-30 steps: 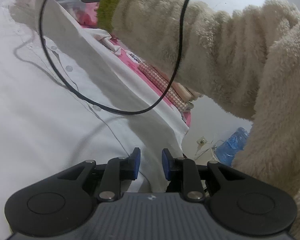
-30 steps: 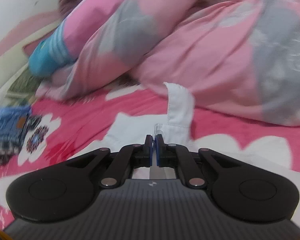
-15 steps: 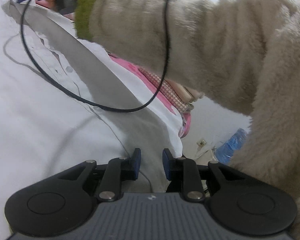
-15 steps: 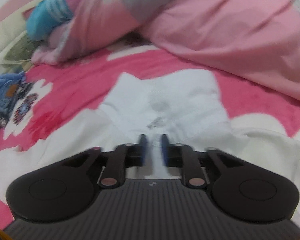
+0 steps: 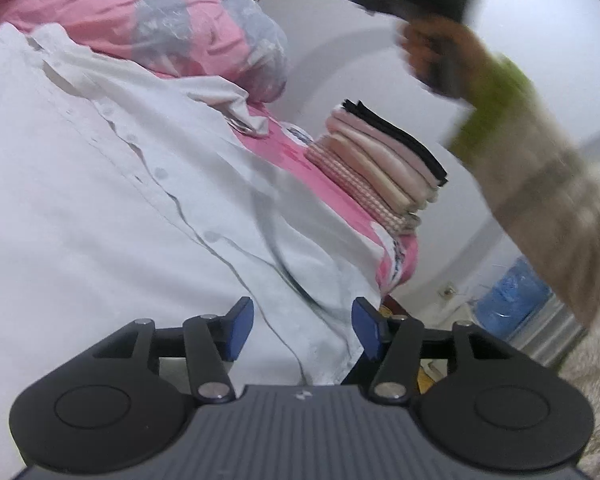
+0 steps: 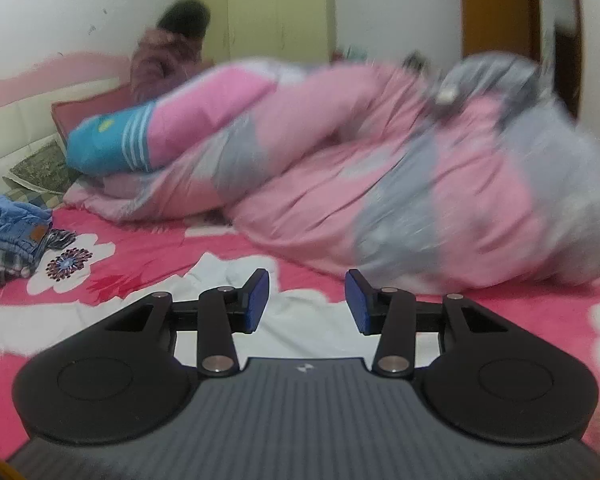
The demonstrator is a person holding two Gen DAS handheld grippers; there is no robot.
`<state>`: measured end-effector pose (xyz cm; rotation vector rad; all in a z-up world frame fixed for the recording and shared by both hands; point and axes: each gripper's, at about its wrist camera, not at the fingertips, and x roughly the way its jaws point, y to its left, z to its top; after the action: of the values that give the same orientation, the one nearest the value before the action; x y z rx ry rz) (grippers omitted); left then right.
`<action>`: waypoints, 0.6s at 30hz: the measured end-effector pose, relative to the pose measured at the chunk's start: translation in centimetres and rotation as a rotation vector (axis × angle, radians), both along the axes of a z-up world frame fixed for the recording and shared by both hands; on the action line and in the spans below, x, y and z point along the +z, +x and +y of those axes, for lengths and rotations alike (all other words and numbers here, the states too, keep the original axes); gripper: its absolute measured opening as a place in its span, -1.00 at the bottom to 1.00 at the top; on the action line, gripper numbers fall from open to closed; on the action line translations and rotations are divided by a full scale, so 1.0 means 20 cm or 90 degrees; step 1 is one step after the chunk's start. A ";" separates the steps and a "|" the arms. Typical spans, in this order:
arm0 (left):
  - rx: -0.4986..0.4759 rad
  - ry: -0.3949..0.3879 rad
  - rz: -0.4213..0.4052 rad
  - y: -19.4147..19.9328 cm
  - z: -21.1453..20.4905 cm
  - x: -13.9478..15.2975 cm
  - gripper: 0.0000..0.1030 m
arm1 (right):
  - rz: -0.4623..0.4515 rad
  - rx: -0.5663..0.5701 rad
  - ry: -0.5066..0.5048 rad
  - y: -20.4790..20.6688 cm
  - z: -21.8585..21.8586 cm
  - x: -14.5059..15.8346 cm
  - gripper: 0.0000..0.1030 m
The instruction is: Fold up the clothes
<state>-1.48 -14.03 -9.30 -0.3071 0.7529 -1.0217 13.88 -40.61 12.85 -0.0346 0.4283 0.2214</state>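
White shirt point(image 5: 100, 184) lies spread on the bed point(image 6: 500, 320), button placket up, hem edge just under the left gripper point(image 5: 302, 330). Left jaws opening, cloth below but not pinched. Right gripper point(image 6: 306, 306) up over the shirt's far end, jaws opening, nothing btwn them. Shirt looks thin, light, floppy; prob. slides easily, so pinch at seams, hem or shoulder, not mid-panel. No containers; folded stack point(image 5: 380, 160) sits beside the shirt near the bed edge.
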 end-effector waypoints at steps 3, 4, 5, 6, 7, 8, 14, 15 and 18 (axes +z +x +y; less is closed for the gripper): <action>0.027 0.012 0.001 0.00 0.07 0.06 0.08 | -0.017 0.005 -0.001 -0.31 -0.02 0.02 -0.22; 0.036 0.017 0.001 0.00 0.11 0.09 0.08 | -0.009 0.015 0.002 -0.37 0.01 -0.01 -0.22; 0.044 0.021 0.000 -0.01 0.15 0.12 0.08 | 0.001 0.027 0.006 -0.43 0.04 -0.05 -0.22; 0.053 0.025 0.001 -0.01 0.17 0.13 0.08 | 0.015 0.042 0.012 -0.48 0.06 -0.10 -0.23; 0.062 0.028 0.002 -0.02 0.19 0.14 0.08 | 0.037 0.061 0.021 -0.51 0.11 -0.17 -0.23; 0.072 0.031 0.004 -0.03 0.21 0.15 0.08 | 0.066 0.080 0.028 -0.53 0.15 -0.25 -0.24; 0.111 0.046 0.018 -0.07 0.27 0.16 0.08 | 0.208 0.120 -0.001 -0.46 0.43 -0.74 -0.28; 0.114 0.049 0.016 -0.08 0.27 0.17 0.08 | 0.224 0.115 -0.009 -0.45 0.46 -0.80 -0.28; 0.119 0.055 0.012 -0.08 0.29 0.17 0.08 | 0.247 0.103 -0.025 -0.43 0.50 -0.93 -0.30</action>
<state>-3.15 -8.23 -5.83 -0.3072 0.7688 -0.8082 5.32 -30.60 -5.66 -0.0649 0.8174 0.3822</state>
